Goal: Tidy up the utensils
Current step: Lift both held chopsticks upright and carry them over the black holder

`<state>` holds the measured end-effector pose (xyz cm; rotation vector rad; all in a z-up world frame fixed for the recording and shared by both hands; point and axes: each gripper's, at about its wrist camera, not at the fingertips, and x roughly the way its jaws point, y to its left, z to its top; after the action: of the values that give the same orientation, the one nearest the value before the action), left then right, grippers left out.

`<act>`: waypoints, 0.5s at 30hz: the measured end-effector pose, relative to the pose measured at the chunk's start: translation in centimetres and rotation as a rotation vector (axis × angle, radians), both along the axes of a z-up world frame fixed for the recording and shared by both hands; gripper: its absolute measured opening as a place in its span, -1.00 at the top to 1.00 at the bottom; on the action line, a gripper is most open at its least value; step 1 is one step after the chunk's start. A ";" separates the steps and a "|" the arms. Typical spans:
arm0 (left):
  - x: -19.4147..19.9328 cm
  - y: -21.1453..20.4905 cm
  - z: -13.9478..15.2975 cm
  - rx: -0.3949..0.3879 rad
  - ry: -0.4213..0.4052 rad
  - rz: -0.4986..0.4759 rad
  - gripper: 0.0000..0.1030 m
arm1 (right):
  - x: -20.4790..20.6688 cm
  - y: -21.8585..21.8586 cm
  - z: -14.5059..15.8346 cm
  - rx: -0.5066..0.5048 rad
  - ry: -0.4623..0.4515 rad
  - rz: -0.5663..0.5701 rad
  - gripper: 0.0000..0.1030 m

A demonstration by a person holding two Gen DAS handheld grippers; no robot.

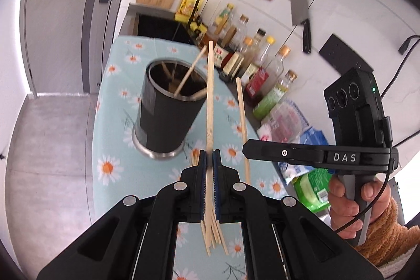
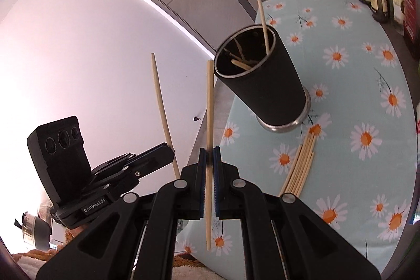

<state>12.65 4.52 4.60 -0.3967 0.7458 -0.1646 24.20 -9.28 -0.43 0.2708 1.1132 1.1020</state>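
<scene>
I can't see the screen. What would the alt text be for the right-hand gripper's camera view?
The right gripper is shut on one wooden chopstick, held above a daisy-print tablecloth. Ahead stands a dark cup already holding chopsticks, with a loose bundle of chopsticks lying beside it. At left, the left gripper holds another chopstick.

Cleaver — bottles — floral cloth

White tiled wall at far right; grey door at left, probably above grey concrete floor.
</scene>
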 end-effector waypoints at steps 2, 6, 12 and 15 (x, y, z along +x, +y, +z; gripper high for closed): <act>0.1 0.5 1.1 0.007 -0.048 0.010 0.93 | 0.4 0.3 1.1 0.022 -0.033 -0.003 0.88; 1.1 1.3 3.0 0.017 -0.125 0.007 0.93 | 1.3 1.1 3.9 0.064 -0.150 -0.025 0.88; 2.9 2.6 4.8 0.019 -0.252 0.041 0.93 | 3.1 2.7 6.5 0.069 -0.257 -0.052 0.88; 4.2 3.0 5.3 0.036 -0.290 0.047 0.93 | 4.2 3.5 7.5 0.090 -0.307 -0.064 0.88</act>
<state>16.81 7.52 9.92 -0.3464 0.4528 -0.1603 28.37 -5.79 7.10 0.1983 0.7787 1.0959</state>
